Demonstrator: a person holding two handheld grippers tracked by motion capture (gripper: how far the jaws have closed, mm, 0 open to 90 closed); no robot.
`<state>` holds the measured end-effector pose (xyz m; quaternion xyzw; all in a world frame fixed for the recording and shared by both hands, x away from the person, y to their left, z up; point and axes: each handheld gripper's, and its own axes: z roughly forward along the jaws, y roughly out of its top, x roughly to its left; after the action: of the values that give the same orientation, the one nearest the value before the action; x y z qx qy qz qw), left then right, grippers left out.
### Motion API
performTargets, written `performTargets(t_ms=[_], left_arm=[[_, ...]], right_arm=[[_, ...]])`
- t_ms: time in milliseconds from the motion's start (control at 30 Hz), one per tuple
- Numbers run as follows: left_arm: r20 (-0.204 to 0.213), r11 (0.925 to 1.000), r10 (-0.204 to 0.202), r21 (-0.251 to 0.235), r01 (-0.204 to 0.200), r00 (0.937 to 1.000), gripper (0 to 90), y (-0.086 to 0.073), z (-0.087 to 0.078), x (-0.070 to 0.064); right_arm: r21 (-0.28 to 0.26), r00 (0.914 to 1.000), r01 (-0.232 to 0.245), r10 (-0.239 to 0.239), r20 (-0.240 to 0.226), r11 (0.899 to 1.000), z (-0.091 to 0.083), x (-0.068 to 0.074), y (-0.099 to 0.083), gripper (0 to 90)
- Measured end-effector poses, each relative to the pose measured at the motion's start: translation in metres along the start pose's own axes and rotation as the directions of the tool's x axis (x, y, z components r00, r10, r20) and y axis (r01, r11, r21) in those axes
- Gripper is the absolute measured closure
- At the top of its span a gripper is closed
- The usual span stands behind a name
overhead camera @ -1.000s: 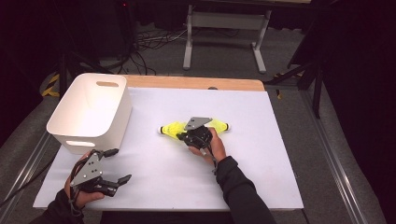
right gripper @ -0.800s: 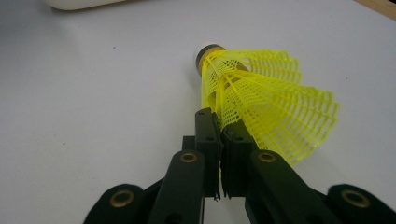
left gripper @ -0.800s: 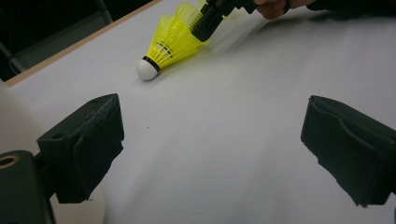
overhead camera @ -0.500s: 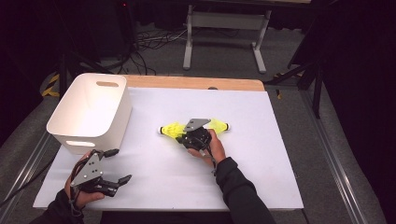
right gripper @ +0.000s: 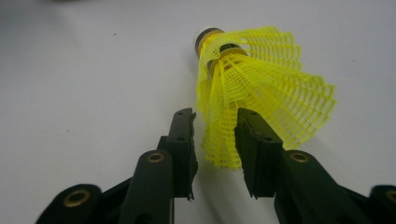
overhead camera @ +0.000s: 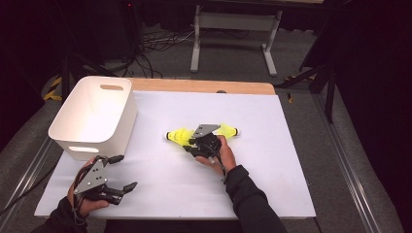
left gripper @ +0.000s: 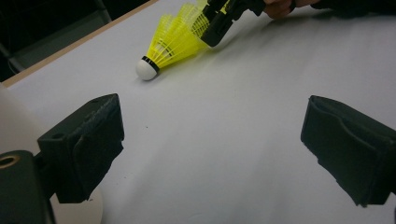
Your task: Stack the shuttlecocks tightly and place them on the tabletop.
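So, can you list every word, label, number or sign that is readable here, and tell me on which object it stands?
None: no readable text stands on anything.
Yellow shuttlecock: a dark band at its white cork, no letters visible.
White bin: plain walls.
Right gripper and left gripper: plain black jaws, no markings.
White table surface: blank.

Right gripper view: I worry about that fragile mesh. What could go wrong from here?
The right gripper straddles only an edge of the yellow shuttlecock's skirt, so closing could crush the mesh or let it slip. A second shuttlecock lies close behind and might get knocked.
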<state>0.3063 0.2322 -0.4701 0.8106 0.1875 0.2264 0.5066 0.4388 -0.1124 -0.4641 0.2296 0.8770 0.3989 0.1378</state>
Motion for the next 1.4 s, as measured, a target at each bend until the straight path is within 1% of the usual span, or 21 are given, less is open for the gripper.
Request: performTargets(t_ms=[133, 200, 233, 367, 400, 433, 533, 733, 800, 833, 900, 1000, 1133, 1233, 1300, 1367, 1400], left_arm=[[0.0, 1.0, 0.0, 0.0, 0.0, 1.0, 6.8, 0.0, 0.0, 0.0], [0.001, 1.0, -0.001, -0.001, 0.001, 1.0, 6.8, 0.0, 0.0, 0.0], [0.0, 1.0, 0.0, 0.0, 0.0, 1.0, 6.7, 0.0, 0.0, 0.0], [-0.002, 1.0, 0.0, -0.001, 0.0, 1.0, 6.8, 0.0, 0.0, 0.0], [-0.001, 1.0, 0.001, -0.001, -0.001, 1.0, 6.8, 0.0, 0.0, 0.0], [-0.002, 1.0, 0.003, -0.001, -0.003, 1.0, 6.9, 0.0, 0.0, 0.0], [-0.001, 1.0, 0.003, -0.001, -0.003, 1.0, 6.9, 0.0, 0.0, -0.001], [-0.003, 1.0, 0.009, -0.001, -0.009, 1.0, 6.9, 0.001, -0.001, -0.001], [-0.003, 1.0, 0.009, -0.002, -0.009, 1.0, 6.9, 0.001, -0.001, -0.002], [-0.003, 1.0, 0.009, -0.003, -0.009, 1.0, 6.9, 0.001, -0.001, -0.002], [-0.005, 1.0, 0.009, -0.003, -0.009, 1.0, 6.9, 0.001, -0.001, -0.002], [-0.005, 0.9999, 0.01, -0.003, -0.01, 0.9999, 6.9, 0.001, -0.001, -0.002], [-0.004, 0.9999, 0.01, -0.006, -0.01, 0.9999, 6.8, 0.001, -0.001, -0.002], [-0.004, 0.9999, 0.01, -0.007, -0.01, 0.9999, 6.9, 0.001, -0.001, -0.002], [-0.004, 0.9999, 0.011, -0.006, -0.011, 0.9999, 6.9, 0.001, -0.001, -0.002], [-0.004, 0.9999, 0.012, -0.003, -0.012, 0.9999, 6.9, 0.001, -0.001, -0.002], [-0.004, 0.9999, 0.012, -0.003, -0.012, 0.9999, 6.8, 0.001, -0.001, -0.002]], right_arm=[[-0.007, 0.9999, 0.001, -0.001, -0.012, 1.0, -0.005, 0.002, 0.0, 64.1], [-0.007, 0.9999, 0.008, -0.008, -0.008, 1.0, -0.007, 0.003, -0.001, 63.1], [-0.012, 0.9999, 0.005, -0.005, -0.012, 1.0, -0.009, 0.003, -0.001, 62.7], [-0.02, 1.0, 0.009, -0.009, -0.001, 1.0, -0.014, 0.004, -0.001, 60.5], [-0.024, 0.9999, 0.015, -0.015, 0.004, 1.0, -0.017, 0.005, -0.002, 60.2], [-0.035, 0.9999, 0.011, -0.011, 0.0, 0.999, -0.02, 0.006, -0.002, 60.0], [-0.035, 0.9991, 0.033, -0.032, 0.026, 0.999, -0.026, 0.008, -0.001, 58.6], [-0.07, 0.9961, 0.063, -0.059, 0.065, 0.996, -0.039, 0.012, 0.004, 57.4], [-0.082, 0.996, 0.068, -0.063, 0.063, 0.994, -0.043, 0.014, 0.005, 57.4], [-0.083, 0.9951, 0.075, -0.07, 0.071, 0.994, -0.044, 0.015, 0.005, 57.7], [-0.09, 0.995, 0.078, -0.072, 0.068, 0.993, -0.047, 0.015, 0.006, 57.9], [-0.108, 0.9936, 0.089, -0.081, 0.078, 0.99, -0.053, 0.017, 0.006, 57.9], [-0.122, 0.9886, 0.116, -0.103, 0.11, 0.986, -0.06, 0.02, 0.008, 56.5], [-0.135, 0.9858, 0.131, -0.115, 0.122, 0.982, -0.065, 0.022, 0.009, 55.1], [-0.141, 0.9823, 0.147, -0.127, 0.137, 0.979, -0.068, 0.024, 0.009, 54.6], [-0.143, 0.9816, 0.149, -0.129, 0.141, 0.978, -0.069, 0.024, 0.009, 54.6], [-0.154, 0.9818, 0.147, -0.125, 0.143, 0.977, -0.071, 0.026, 0.009, 53.6]])
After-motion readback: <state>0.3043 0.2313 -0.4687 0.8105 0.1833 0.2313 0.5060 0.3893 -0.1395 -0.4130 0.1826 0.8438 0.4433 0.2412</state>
